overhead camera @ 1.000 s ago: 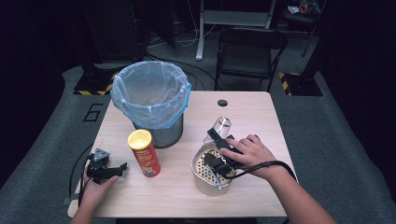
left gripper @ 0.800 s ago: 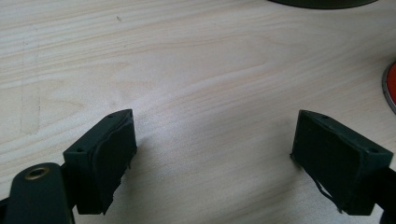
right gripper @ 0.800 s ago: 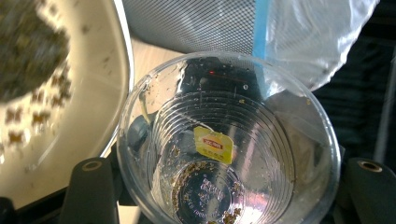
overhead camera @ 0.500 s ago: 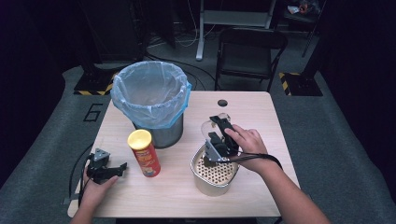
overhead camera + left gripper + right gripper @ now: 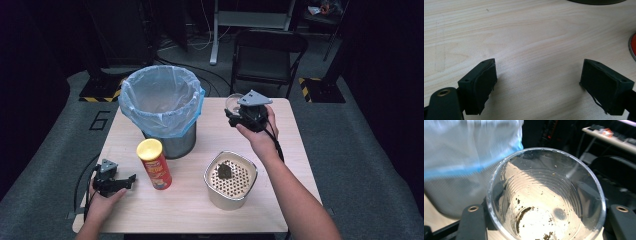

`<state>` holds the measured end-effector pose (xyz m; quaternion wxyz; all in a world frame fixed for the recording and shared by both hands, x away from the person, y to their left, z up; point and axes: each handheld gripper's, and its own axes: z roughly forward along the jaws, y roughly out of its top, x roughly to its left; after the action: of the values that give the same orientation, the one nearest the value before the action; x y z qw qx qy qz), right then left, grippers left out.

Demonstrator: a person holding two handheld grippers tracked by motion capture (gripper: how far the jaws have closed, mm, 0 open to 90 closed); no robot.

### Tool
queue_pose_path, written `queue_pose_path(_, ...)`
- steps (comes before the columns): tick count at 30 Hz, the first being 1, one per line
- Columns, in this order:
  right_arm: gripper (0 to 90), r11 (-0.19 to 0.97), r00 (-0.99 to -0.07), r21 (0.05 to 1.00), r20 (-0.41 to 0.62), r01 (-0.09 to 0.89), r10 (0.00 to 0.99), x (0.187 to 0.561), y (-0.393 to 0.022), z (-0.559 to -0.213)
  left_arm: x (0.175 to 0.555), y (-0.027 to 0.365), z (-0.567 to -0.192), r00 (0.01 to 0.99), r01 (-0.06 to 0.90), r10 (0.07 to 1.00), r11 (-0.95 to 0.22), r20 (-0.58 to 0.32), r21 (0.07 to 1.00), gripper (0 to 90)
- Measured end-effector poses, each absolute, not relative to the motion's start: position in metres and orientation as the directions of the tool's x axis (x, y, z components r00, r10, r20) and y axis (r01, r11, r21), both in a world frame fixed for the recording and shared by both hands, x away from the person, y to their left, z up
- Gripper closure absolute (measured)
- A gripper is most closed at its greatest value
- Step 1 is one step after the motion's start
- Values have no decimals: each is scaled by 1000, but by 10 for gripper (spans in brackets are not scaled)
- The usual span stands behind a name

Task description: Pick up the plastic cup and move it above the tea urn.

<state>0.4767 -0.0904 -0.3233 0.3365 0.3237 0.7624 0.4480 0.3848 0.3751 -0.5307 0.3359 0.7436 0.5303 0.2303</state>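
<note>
Near the table's far edge, my right gripper grips the cup; next, tip it into the bin. Left gripper rests open.

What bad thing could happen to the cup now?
The clear cup sits between the right gripper jaws, lifted near the bin. It looks thin, so a tight squeeze might crush it and a loose one might drop it. Brown crumbs cling inside and could fall on the table if it tips early.
</note>
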Motion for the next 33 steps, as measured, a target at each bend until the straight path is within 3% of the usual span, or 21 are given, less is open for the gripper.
queue_pose_path(9,332,376,-648,906,-171,192,743,467,-84,-302,385,375,-531,330,631,944,-210,-14,747,133)
queue_pose_path(18,332,352,-731,920,-122,170,672,447,-69,-246,385,375,-530,327,640,945,-207,-19,740,133)
queue_pose_path(27,329,349,-775,923,-100,161,624,444,-27,-188,385,375,-531,307,637,951,-186,-25,748,135)
queue_pose_path(33,330,337,-782,925,-77,175,618,452,-4,-176,385,375,-530,312,641,950,-191,-25,743,136)
